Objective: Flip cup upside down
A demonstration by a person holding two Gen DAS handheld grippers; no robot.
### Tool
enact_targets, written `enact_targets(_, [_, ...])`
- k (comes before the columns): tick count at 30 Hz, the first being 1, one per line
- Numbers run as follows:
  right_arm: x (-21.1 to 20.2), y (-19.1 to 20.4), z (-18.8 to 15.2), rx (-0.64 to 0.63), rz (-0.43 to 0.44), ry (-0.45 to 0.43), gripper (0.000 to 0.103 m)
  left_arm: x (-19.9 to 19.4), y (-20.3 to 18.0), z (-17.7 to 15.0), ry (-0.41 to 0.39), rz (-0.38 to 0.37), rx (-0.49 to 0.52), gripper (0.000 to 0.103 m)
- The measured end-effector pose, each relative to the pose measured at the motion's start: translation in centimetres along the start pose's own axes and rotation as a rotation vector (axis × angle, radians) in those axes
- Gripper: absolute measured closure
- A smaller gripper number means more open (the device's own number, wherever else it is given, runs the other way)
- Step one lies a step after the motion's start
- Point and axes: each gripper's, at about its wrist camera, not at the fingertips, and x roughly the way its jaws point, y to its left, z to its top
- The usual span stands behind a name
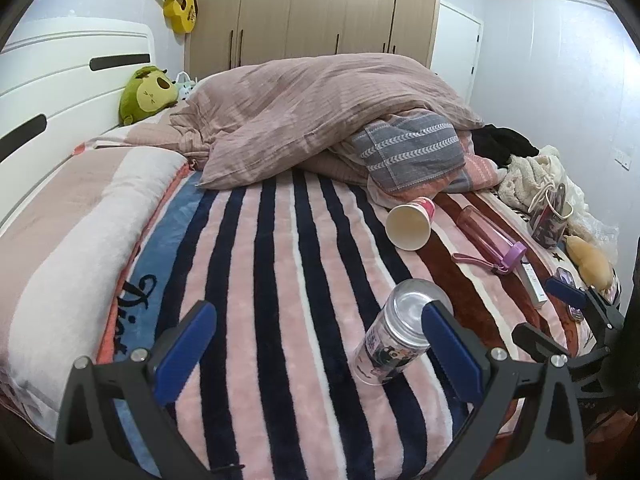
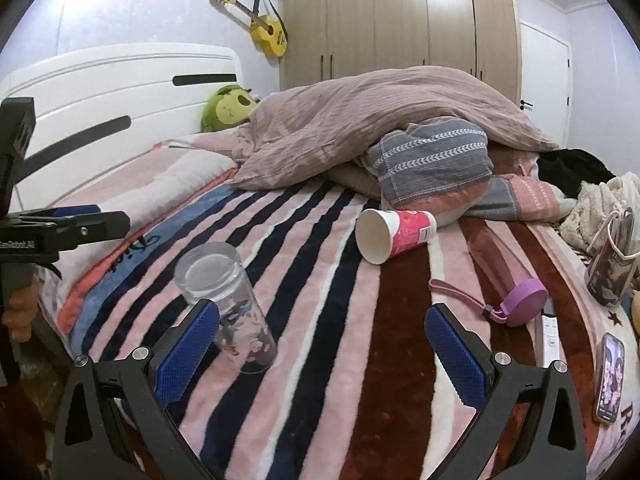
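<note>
A clear printed glass cup (image 1: pixel 396 336) stands upside down on the striped blanket (image 1: pixel 260 280), base up and slightly tilted. It also shows in the right wrist view (image 2: pixel 228 300). My left gripper (image 1: pixel 320 340) is open and empty, its right finger just beside the cup. My right gripper (image 2: pixel 324 344) is open and empty, its left finger next to the cup. A paper cup (image 1: pixel 410 222) with a pink print lies on its side further back; it also shows in the right wrist view (image 2: pixel 394 234).
A pink bottle with a purple lid (image 2: pixel 508 280) lies to the right. A phone (image 2: pixel 610 376), a white remote (image 2: pixel 550 332) and a small bag (image 2: pixel 612 260) sit near the right edge. A heaped duvet (image 2: pixel 380 120) fills the back of the bed.
</note>
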Motion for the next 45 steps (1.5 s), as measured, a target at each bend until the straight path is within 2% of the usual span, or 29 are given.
enact_targets(16, [-1.1, 0.4, 0.0, 0.026, 0.045, -0.011, 0.000, -0.7, -0.5, 0.1, 0.002, -0.019, 0.006, 0.001])
enact_targets(26, [-1.0, 0.2, -0.3, 0.052, 0.100, 0.030, 0.000, -0.7, -1.1, 0.2, 0.010, -0.024, 0.016, 0.001])
enact_targets(45, [-0.9, 0.5, -0.4, 0.043, 0.101, 0.042, 0.000, -0.6, -1.1, 0.3, 0.012, -0.023, 0.018, 0.001])
